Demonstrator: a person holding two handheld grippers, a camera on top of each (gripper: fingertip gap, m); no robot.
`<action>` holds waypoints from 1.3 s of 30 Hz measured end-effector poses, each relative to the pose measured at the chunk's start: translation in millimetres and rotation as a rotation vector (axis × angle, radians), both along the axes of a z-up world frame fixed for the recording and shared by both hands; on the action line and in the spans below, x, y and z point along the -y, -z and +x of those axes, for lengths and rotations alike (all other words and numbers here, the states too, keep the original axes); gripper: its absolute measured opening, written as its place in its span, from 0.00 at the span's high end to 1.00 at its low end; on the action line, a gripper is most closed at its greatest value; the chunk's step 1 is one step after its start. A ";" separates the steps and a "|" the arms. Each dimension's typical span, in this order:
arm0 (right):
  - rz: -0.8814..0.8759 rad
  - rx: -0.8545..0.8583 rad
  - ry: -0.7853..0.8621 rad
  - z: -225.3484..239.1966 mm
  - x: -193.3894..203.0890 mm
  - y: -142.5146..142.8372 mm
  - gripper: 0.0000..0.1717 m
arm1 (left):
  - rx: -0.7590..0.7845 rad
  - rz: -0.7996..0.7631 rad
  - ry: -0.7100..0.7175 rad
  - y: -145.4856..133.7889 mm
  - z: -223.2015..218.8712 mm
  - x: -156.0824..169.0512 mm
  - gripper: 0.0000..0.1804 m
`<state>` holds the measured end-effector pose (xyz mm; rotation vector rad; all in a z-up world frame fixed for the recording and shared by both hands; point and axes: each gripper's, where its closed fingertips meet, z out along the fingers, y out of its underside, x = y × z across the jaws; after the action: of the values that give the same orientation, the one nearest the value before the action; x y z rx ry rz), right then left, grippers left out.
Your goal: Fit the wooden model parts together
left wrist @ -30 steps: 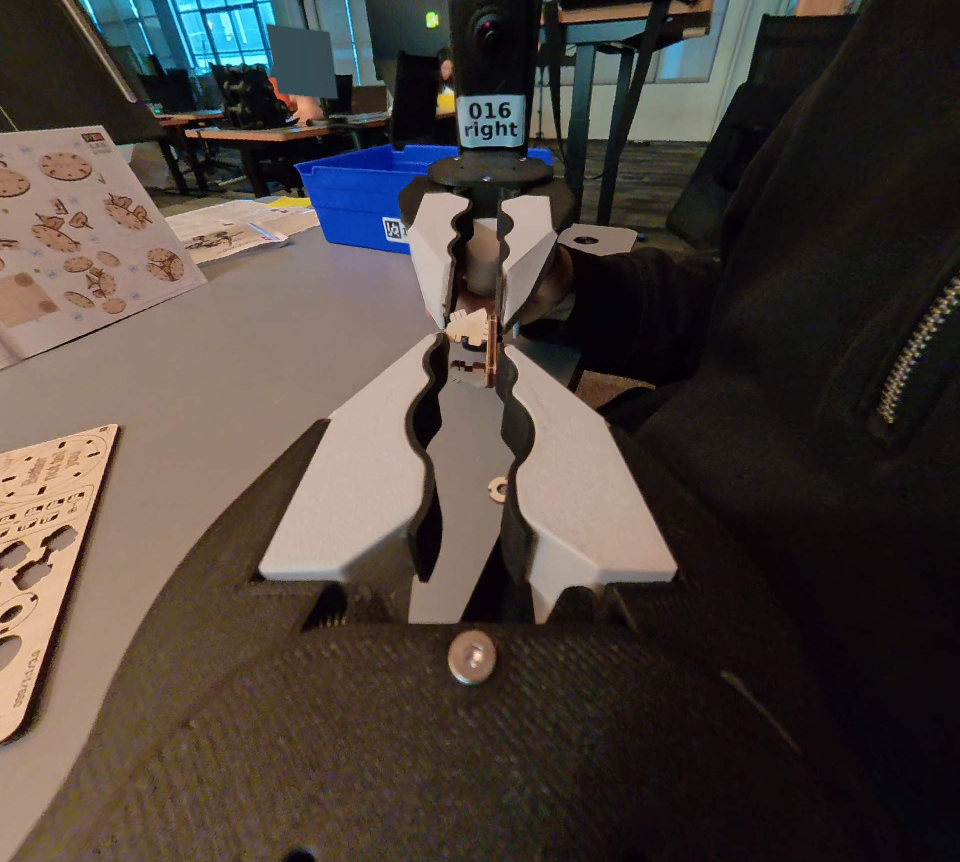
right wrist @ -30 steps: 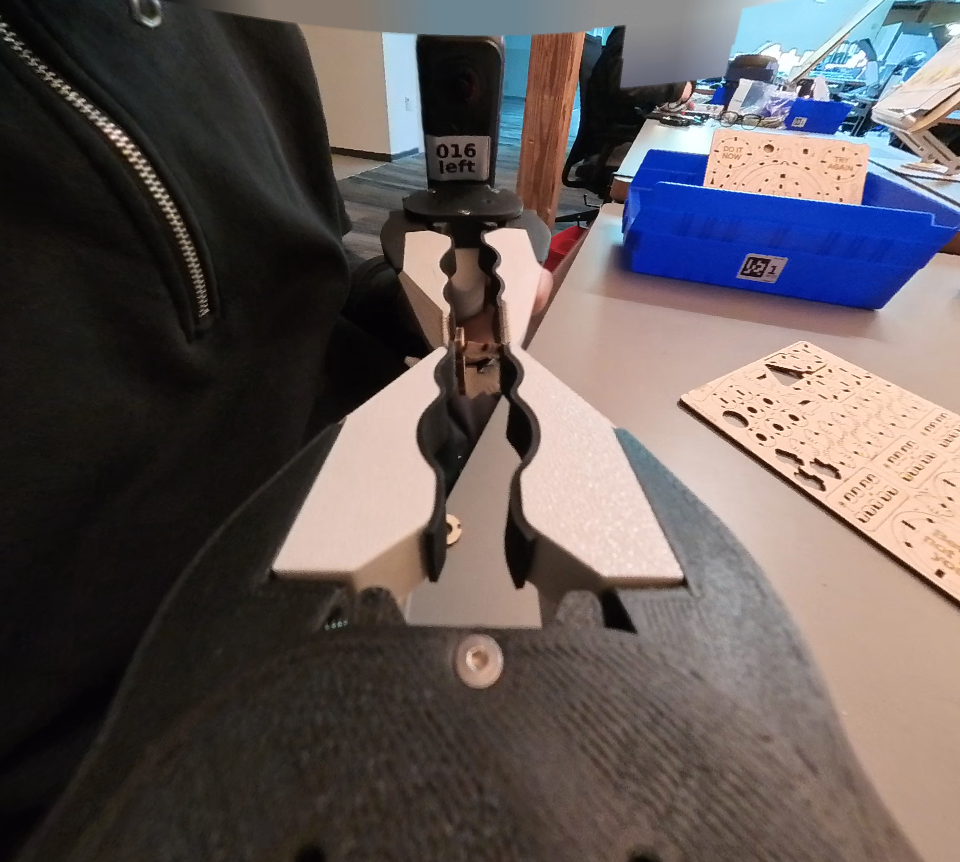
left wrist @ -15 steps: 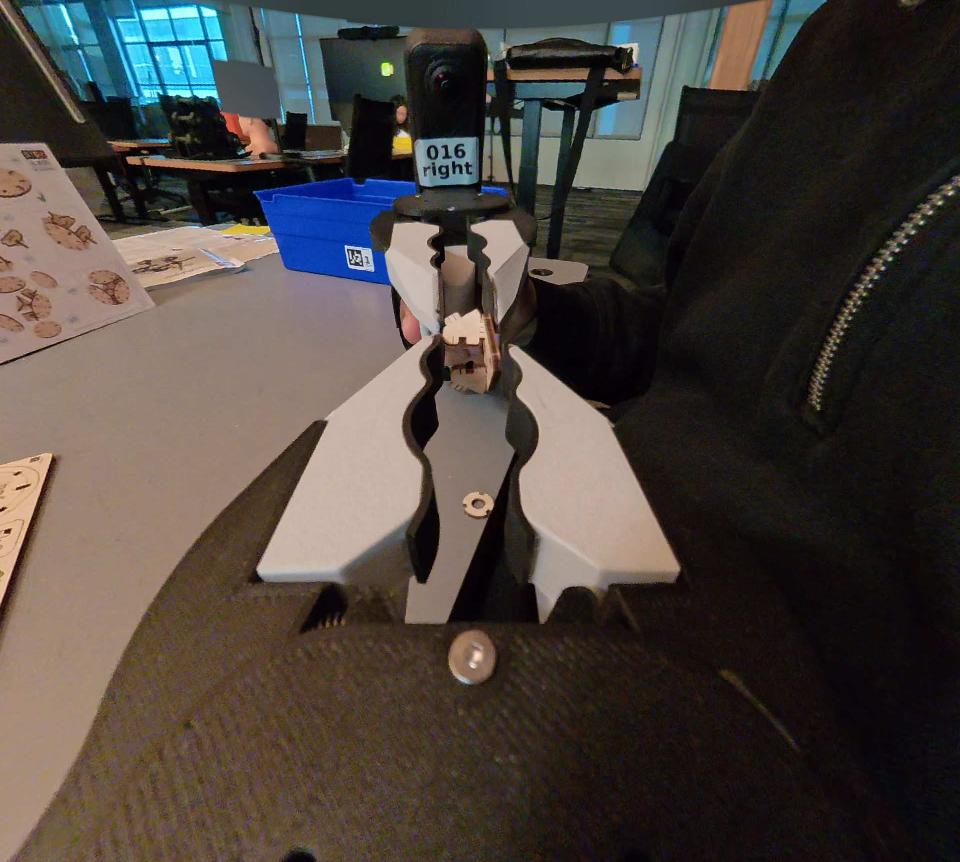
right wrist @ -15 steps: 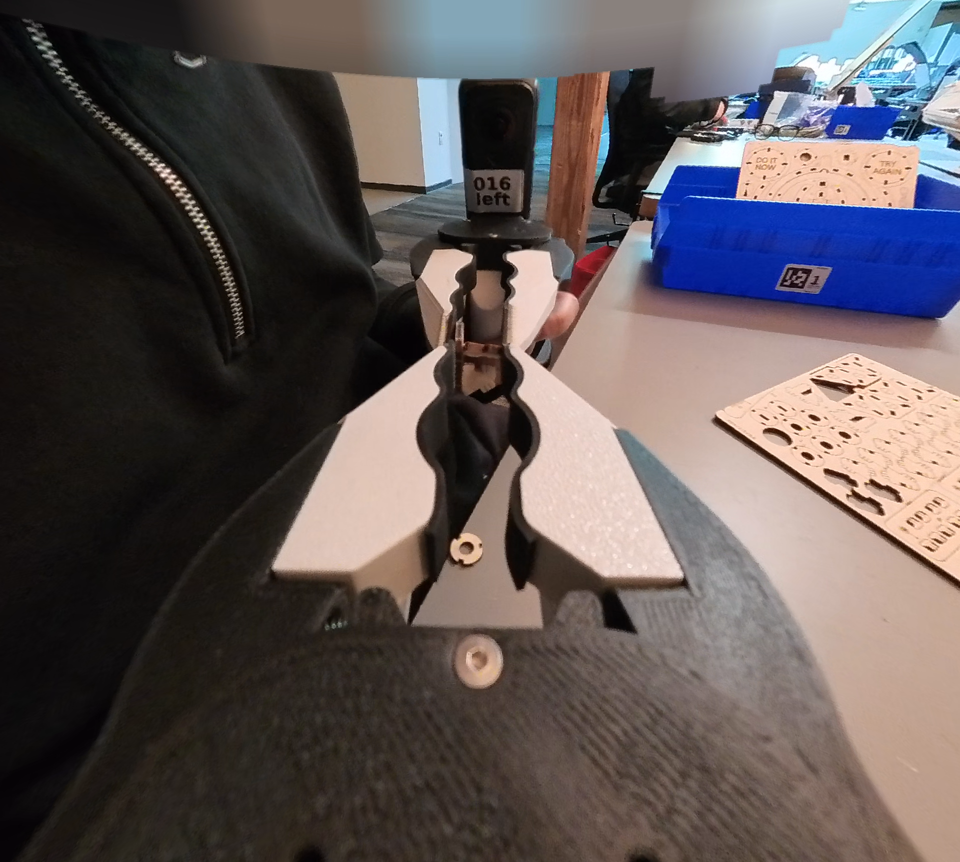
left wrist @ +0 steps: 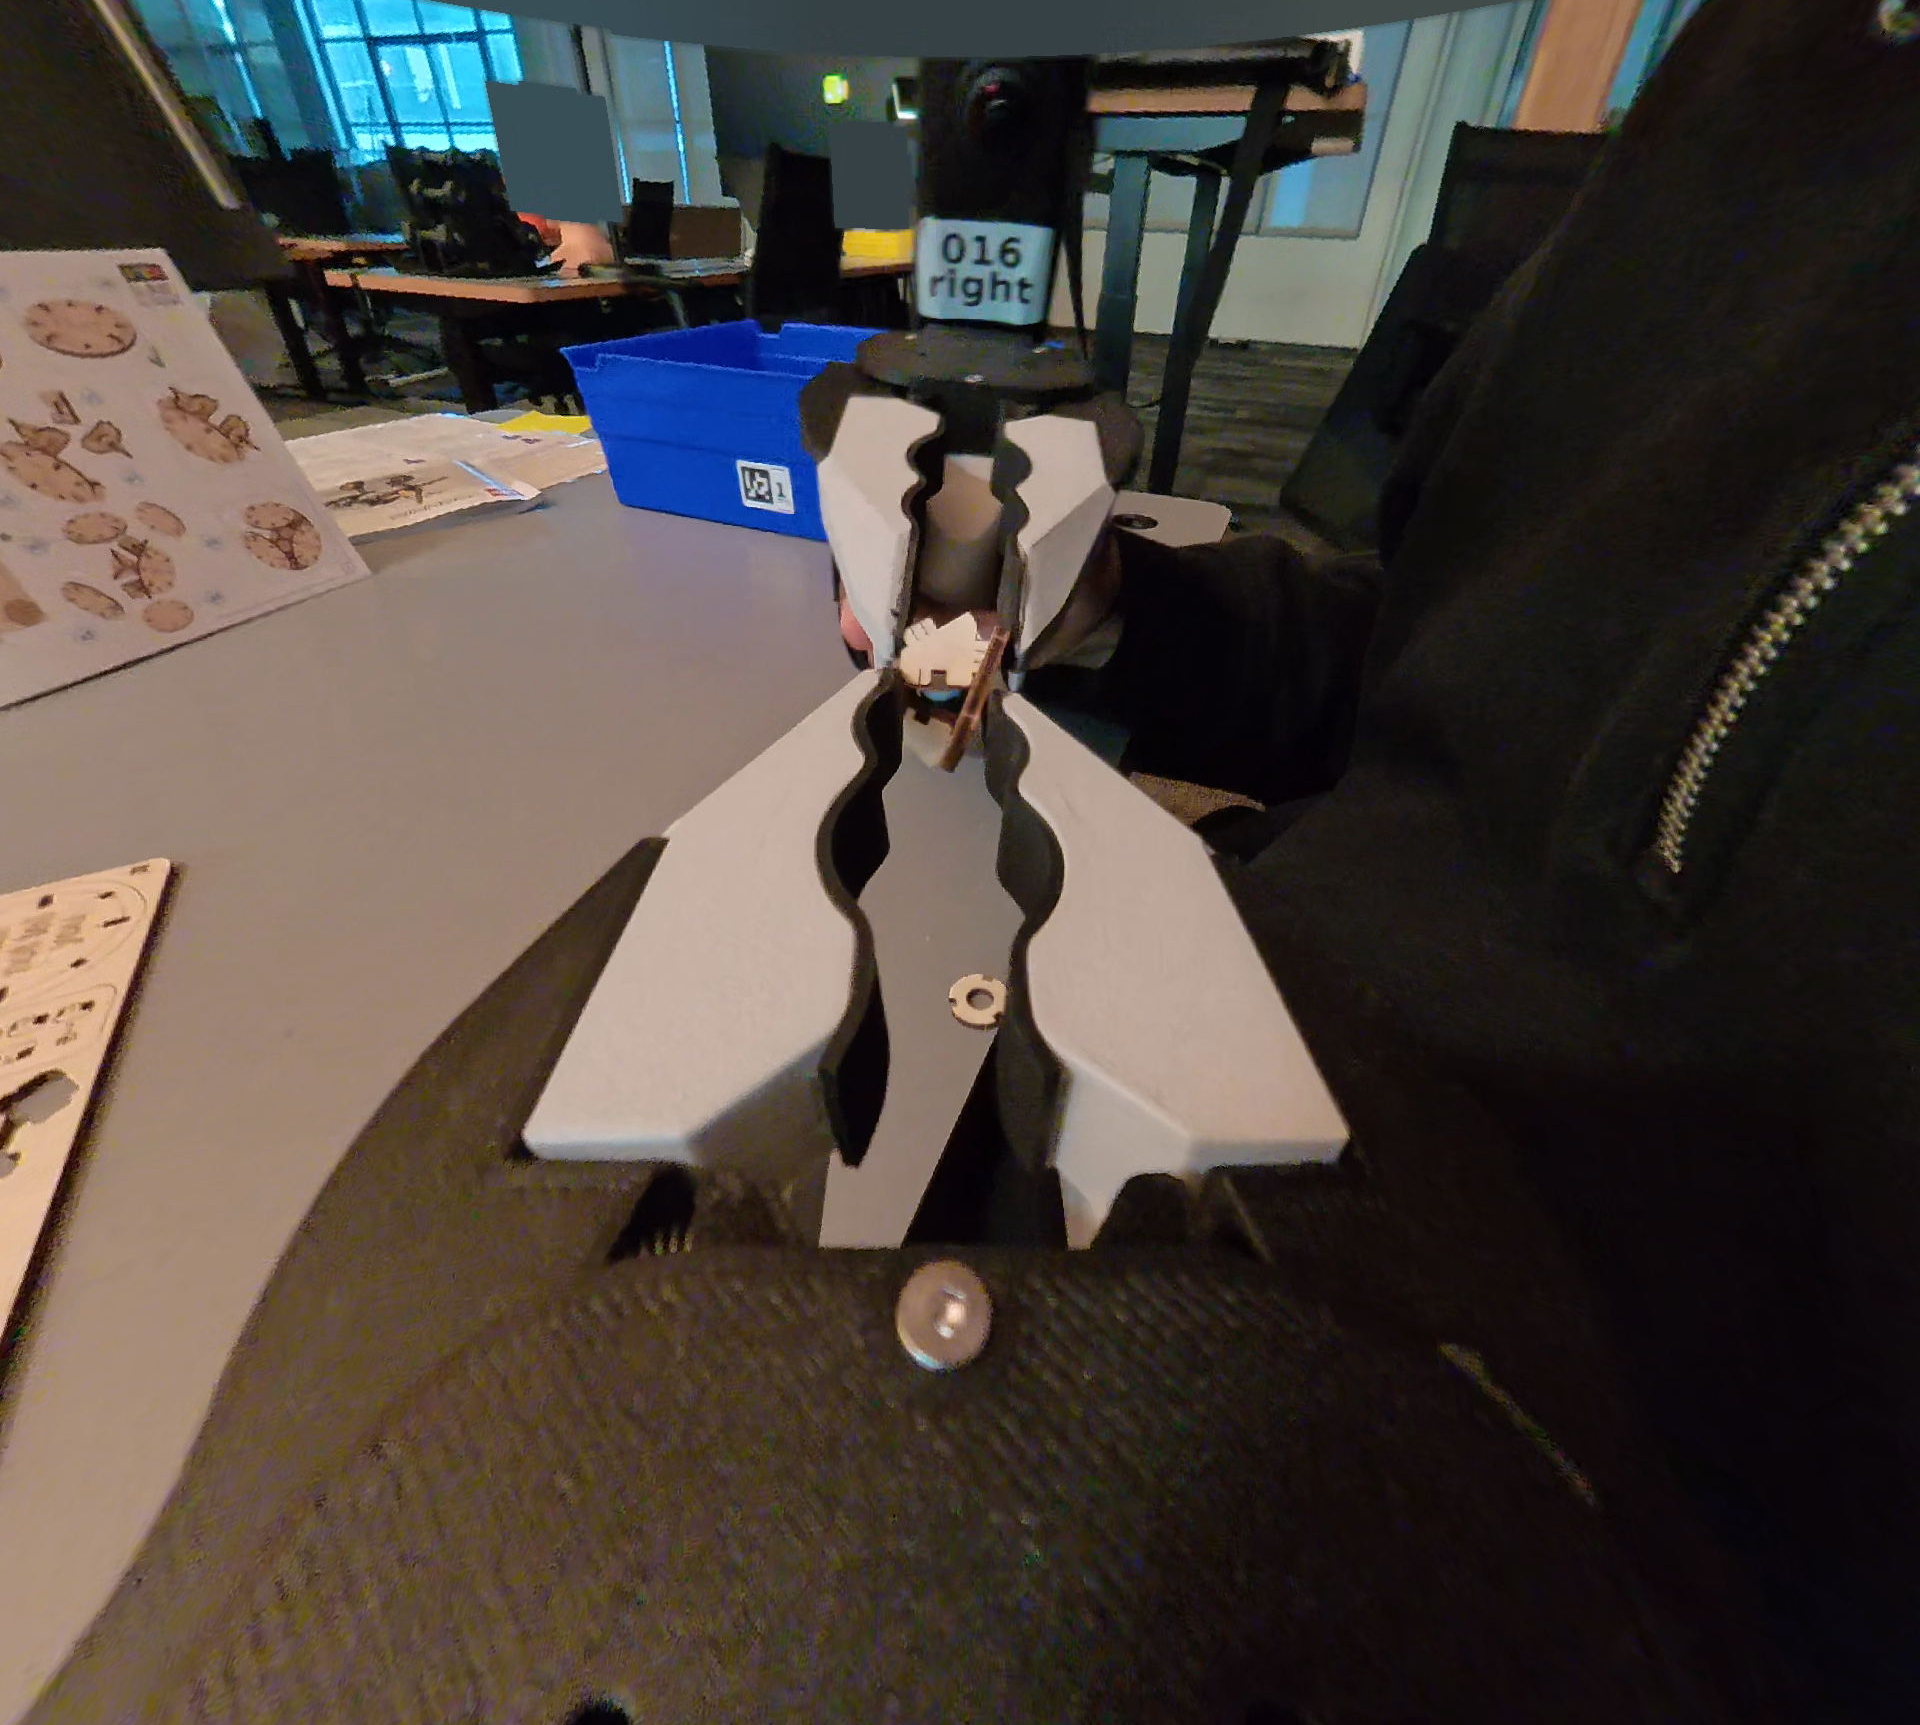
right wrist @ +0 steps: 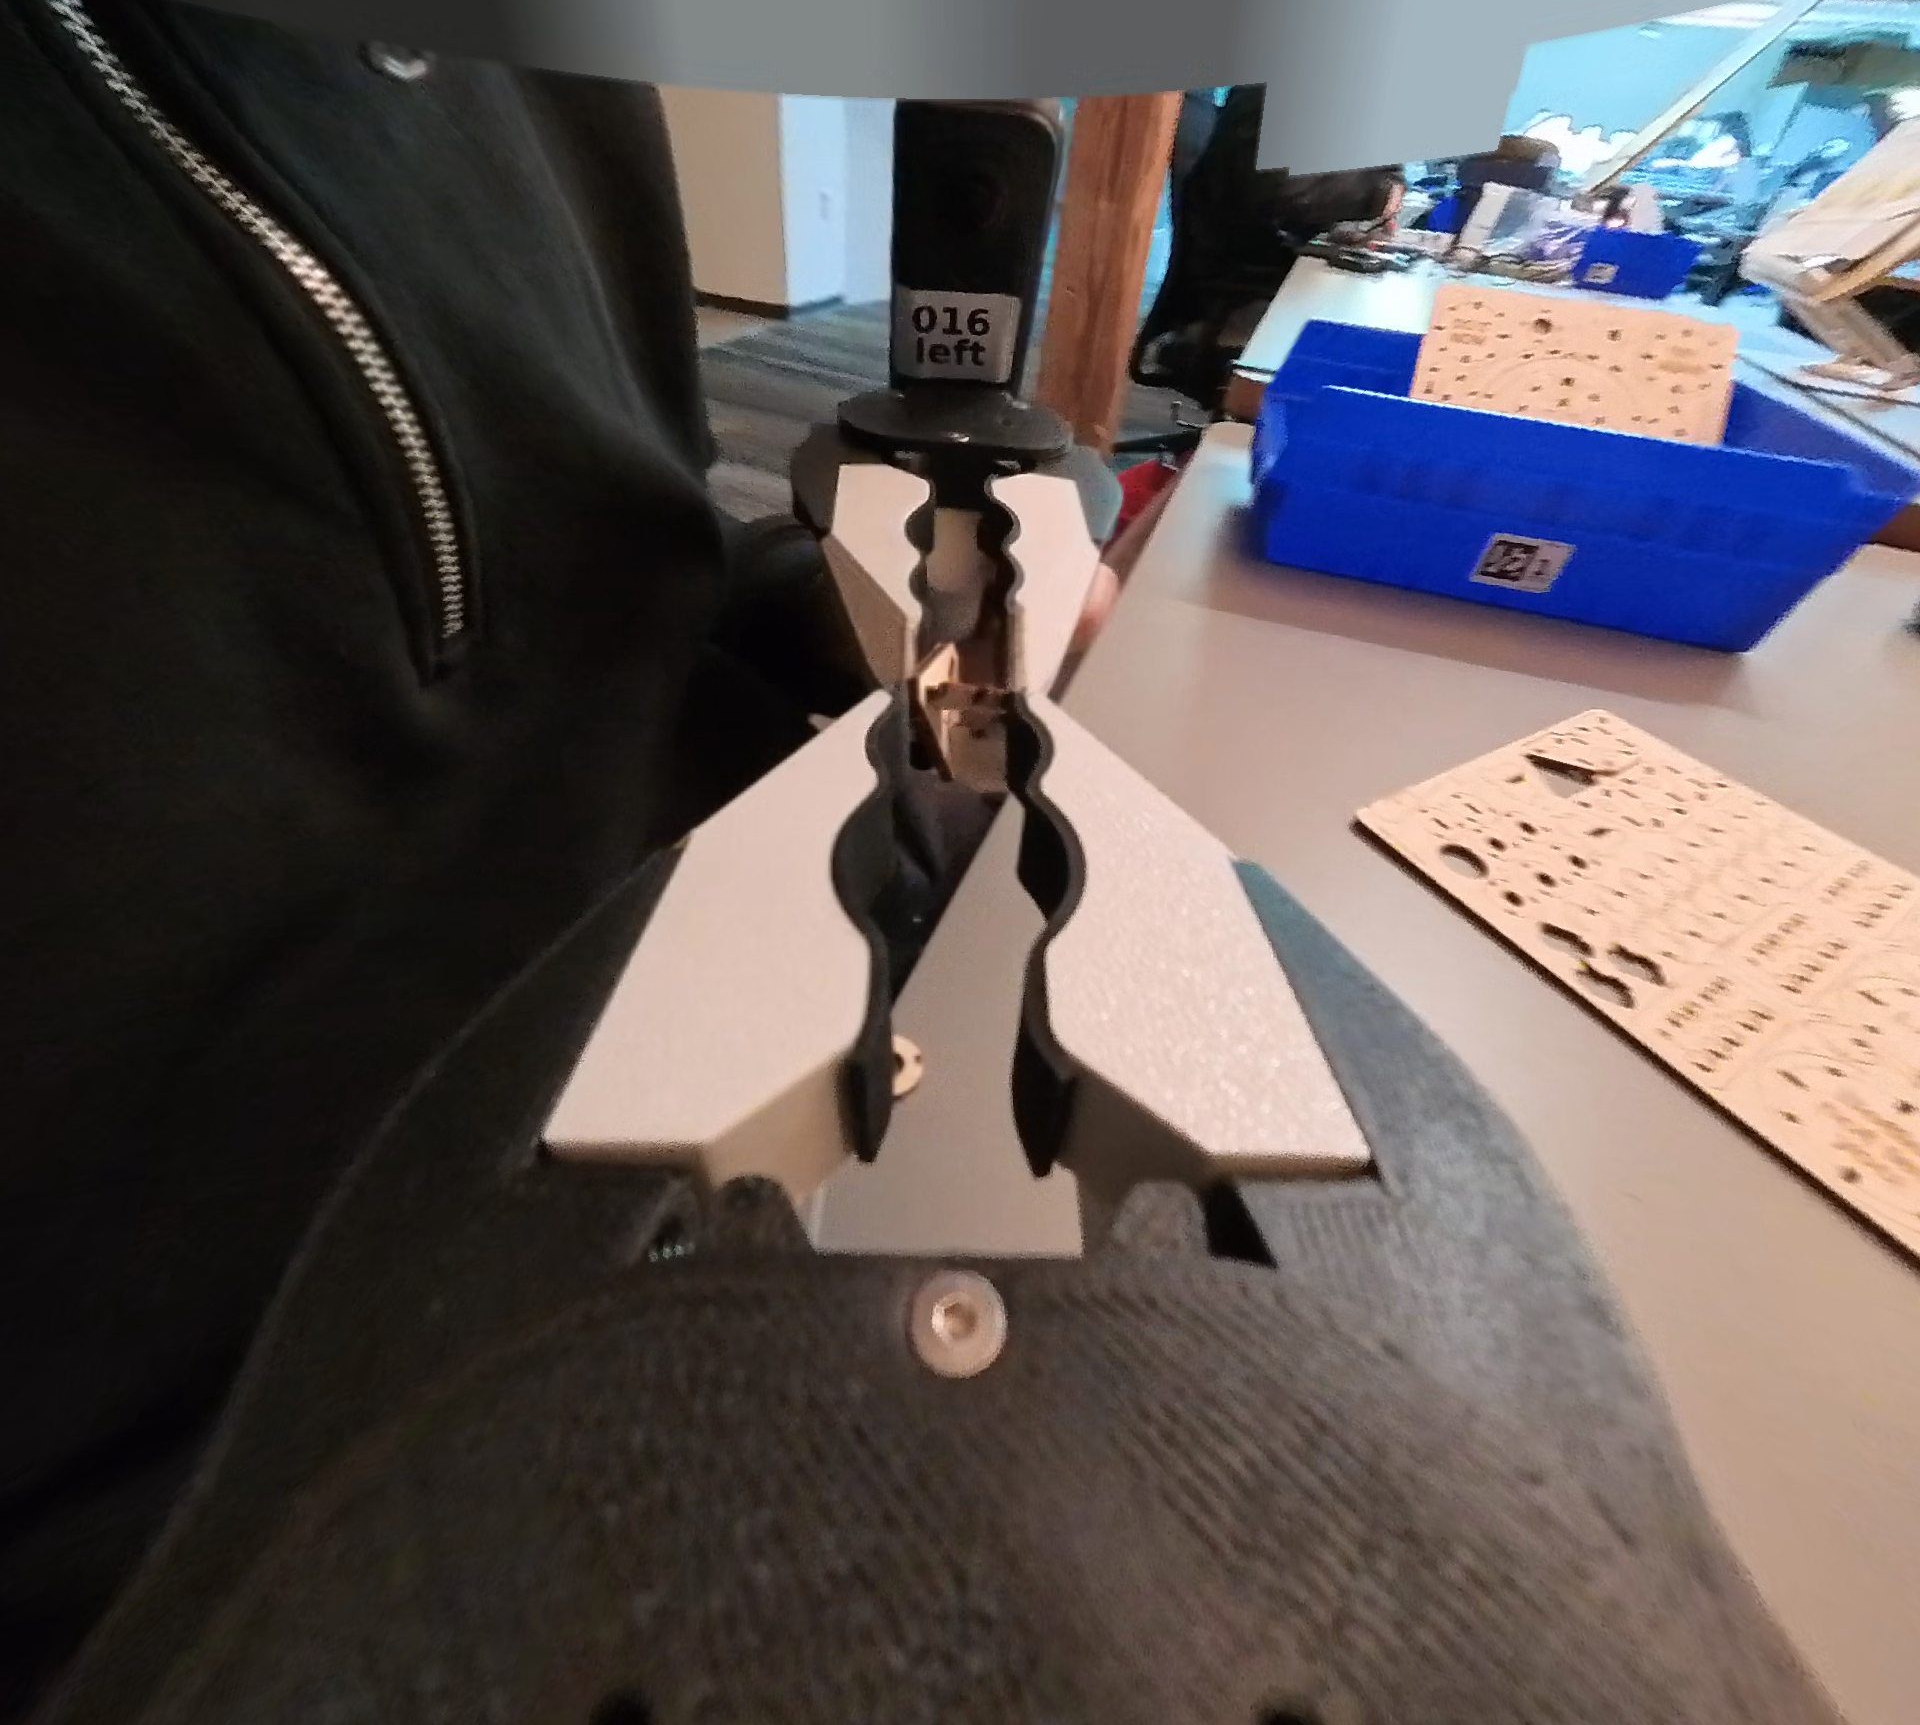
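Open grey table lies between the blue bin, the leaflets and the wooden sheet.

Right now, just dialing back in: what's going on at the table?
A person in a black zip jacket holds the two hand-held grippers tip to tip above the near edge of the grey table. A small wooden assembly of laser-cut pieces sits between both sets of fingertips: the left hand-held gripper and the right hand-held gripper each appear closed on it. A loose wooden ring lies on the table below. Punched wooden sheets and a blue bin sit nearby.
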<state>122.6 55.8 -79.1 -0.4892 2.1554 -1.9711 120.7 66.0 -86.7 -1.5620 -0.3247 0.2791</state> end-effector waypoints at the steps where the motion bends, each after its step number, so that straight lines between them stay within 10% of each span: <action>1: 0.006 -0.030 0.024 -1.5 0.9 0.3 0.90 | 0.013 0.004 -0.004 0.4 -1.5 0.6 0.93; 9: 0.110 -0.302 0.173 -5.7 7.5 6.5 0.90 | 0.070 0.039 0.019 5.1 -6.1 4.3 0.92; 39: 0.123 -0.207 0.126 -6.8 1.7 13.0 0.92 | -0.062 -0.129 -0.040 14.9 -2.9 -1.7 0.96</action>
<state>115.8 54.1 -92.1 -0.5730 2.4720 -1.9091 117.7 67.7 -101.7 -1.6718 -0.2947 0.3853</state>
